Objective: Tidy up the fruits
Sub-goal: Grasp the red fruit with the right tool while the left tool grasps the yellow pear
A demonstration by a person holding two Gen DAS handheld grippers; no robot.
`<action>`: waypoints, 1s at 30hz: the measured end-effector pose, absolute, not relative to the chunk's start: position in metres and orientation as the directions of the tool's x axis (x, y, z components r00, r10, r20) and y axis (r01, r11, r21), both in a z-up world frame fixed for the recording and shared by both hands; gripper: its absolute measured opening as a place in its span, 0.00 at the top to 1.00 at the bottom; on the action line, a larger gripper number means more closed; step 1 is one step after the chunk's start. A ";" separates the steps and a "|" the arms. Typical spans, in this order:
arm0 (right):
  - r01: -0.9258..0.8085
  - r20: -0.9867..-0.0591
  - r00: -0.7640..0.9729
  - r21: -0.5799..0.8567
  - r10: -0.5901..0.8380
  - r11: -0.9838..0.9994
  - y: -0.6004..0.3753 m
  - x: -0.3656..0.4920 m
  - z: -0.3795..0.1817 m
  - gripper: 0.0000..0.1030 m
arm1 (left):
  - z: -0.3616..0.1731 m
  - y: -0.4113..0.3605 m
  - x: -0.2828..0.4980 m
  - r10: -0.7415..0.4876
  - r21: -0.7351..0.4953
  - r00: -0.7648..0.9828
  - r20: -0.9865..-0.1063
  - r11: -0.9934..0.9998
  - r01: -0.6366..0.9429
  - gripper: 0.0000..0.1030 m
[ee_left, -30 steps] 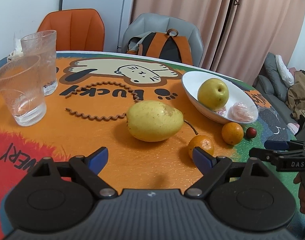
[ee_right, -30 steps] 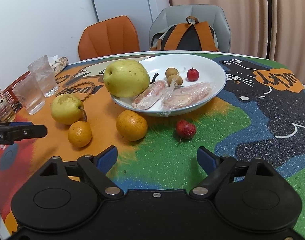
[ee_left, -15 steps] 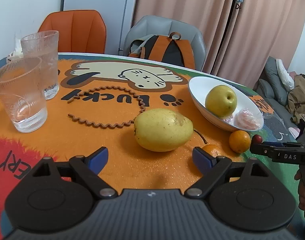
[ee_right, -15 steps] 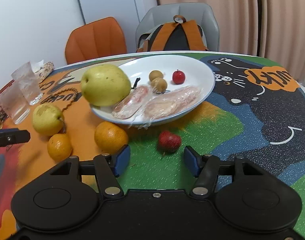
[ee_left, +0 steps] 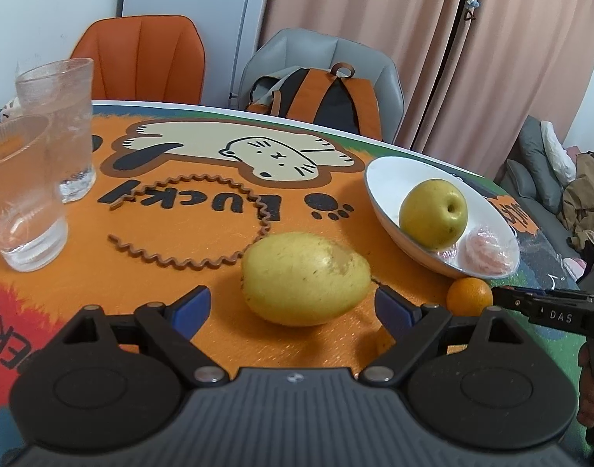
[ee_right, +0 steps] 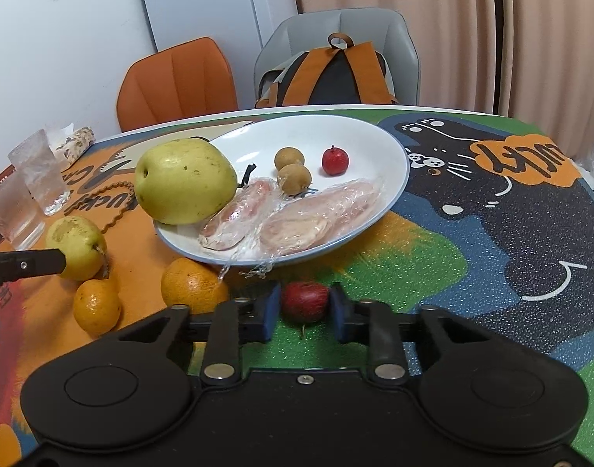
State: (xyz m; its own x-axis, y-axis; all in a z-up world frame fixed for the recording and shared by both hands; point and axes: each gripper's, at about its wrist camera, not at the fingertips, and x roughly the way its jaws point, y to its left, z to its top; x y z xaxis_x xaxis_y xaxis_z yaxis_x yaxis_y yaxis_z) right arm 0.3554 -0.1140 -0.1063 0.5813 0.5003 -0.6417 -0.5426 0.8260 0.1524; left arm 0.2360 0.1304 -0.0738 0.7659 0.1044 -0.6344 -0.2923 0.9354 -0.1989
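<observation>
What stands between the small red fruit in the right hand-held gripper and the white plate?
Nothing solid. The right hand-held gripper is shut on the small red fruit, and the plate rim lies just beyond. Only loose plastic wrap hangs over the near rim; the big orange sits off to the left.

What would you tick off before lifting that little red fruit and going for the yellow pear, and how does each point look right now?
1. Right gripper shut on the small red fruit: ok.
2. Fruit centred between the pads: ok.
3. Free room in the white plate: ok.
4. Left gripper open, yellow pear between its fingers, untouched: ok.
5. Pear's stem clear of the small orange: cannot tell.
</observation>
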 end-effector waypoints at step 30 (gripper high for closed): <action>-0.548 -0.633 0.583 0.156 0.509 0.822 -0.125 0.352 -0.100 0.76 | -0.088 0.131 0.263 0.116 -0.230 0.774 -0.622 0.918 -0.323 0.20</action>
